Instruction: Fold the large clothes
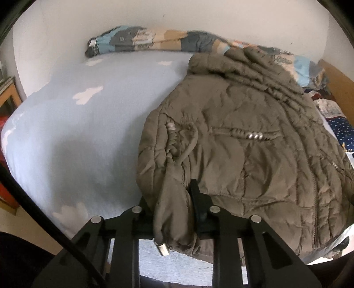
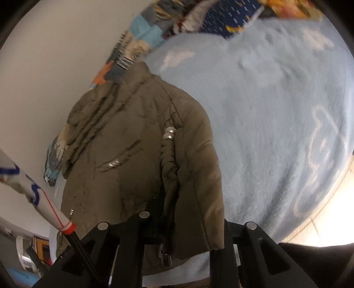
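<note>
**Both hand-held grippers clamped on the jacket's near edge; the body runs away from you**

Your left hand-held gripper [image 1: 177, 199] is closed on the near edge of the olive-brown quilted puffer jacket [image 1: 243, 133]: fabric is bunched between the jaws and a drawcord with a metal tip [image 1: 162, 249] hangs below them. Your right hand-held gripper [image 2: 174, 219] is also clamped shut on jacket fabric, a fold of the same edge draped over its jaws.

Where it lies: the jacket is spread on the light blue fleece bed cover with white cloud shapes [image 1: 77, 133]. In the left wrist view it sits to the right of centre, and its far end reaches the patterned multicolour blanket [image 1: 137, 42] rolled along the white wall [image 1: 199, 17].

The relation that matters: the long axis of the jacket runs straight away from both grippers, from the pinched near edge toward the wall. Both hands grip the same end, so neither is clearly nearer to the far end. The right wrist view shows the two silver beads on a braided cord [image 2: 169, 133] right ahead of the jaws, along that same axis.

Judgement: a fold from here means carrying the gripped edge forward over the body, toward the wall end. Open bed lies to the left of the jacket in the left view, if you need room. I cannot tell exactly which part of the garment each jaw holds, hem or collar.
</note>
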Action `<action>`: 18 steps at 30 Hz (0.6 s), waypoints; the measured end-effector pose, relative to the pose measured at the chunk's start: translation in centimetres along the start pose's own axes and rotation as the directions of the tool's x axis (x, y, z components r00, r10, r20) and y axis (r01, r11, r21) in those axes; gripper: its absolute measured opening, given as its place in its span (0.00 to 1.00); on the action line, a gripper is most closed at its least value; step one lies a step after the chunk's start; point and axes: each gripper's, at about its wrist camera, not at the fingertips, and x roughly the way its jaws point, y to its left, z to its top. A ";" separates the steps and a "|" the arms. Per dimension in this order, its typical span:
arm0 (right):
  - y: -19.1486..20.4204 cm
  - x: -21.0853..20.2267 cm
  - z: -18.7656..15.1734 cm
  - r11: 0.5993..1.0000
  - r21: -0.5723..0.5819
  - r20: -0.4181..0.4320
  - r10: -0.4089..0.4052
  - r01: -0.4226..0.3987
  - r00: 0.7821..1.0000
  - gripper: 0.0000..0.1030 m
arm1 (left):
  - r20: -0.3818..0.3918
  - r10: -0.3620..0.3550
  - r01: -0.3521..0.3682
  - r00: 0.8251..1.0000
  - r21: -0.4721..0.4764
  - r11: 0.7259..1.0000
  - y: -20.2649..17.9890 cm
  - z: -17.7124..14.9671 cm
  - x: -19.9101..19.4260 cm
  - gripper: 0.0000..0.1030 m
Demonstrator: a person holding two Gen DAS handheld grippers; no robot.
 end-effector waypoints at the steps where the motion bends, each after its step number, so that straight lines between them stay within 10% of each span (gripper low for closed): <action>1: 0.1 -0.6 0.2 1.000 0.003 0.019 0.031 -0.031 0.999 0.16 | 0.022 -0.007 0.007 1.000 0.007 1.000 -0.1 0.1 -0.5 0.21; 9: 2.3 -4.4 0.6 0.995 -0.078 0.129 0.078 -0.069 0.989 0.14 | 0.214 -0.021 -0.003 0.977 0.113 0.994 -1.9 0.8 -5.4 0.20; 18: 2.9 -7.7 -0.3 0.984 -0.134 0.136 0.138 -0.120 0.981 0.14 | 0.218 -0.069 0.048 0.974 0.101 0.994 -0.9 2.4 -7.1 0.20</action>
